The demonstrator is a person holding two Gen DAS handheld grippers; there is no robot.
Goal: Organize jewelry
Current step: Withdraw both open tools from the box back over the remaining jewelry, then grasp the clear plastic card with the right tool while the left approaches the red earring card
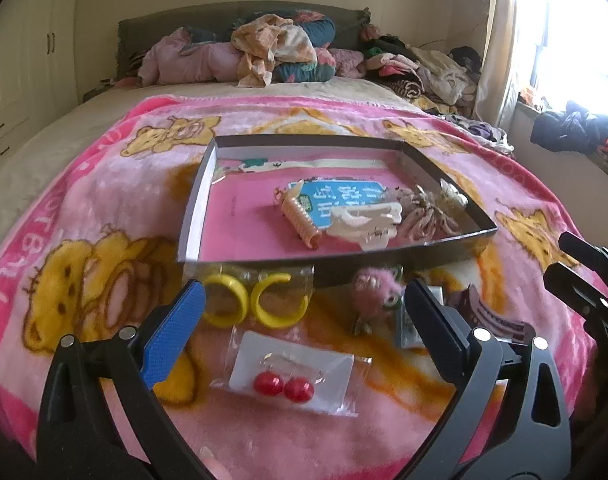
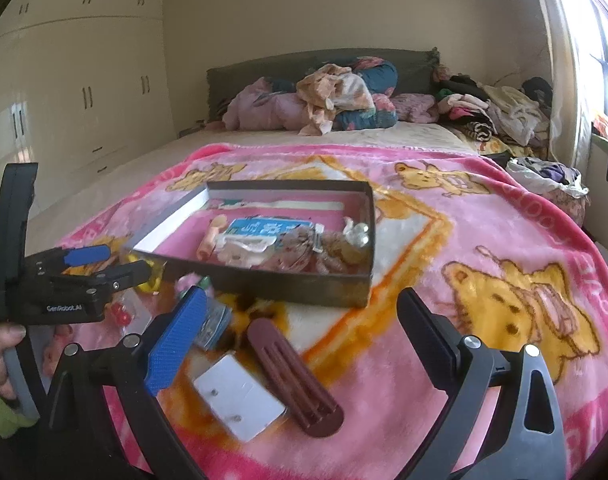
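From my left wrist camera I see the left claw [image 1: 304,312] spread wide and empty above a packet of red ball earrings [image 1: 284,387] on the pink blanket [image 1: 104,208]. Just beyond lie two yellow hoops [image 1: 256,300] in plastic and a pink fuzzy clip [image 1: 373,292], both near the front wall of the shallow box [image 1: 196,208], which holds clips and hair ties. Only the right wrist camera shows me the white card [image 2: 240,396] and the maroon hair claw clip [image 2: 292,376] touching it, lying between the right claw [image 2: 300,320] fingers, which are also open and hold nothing. The earrings are a red blur there.
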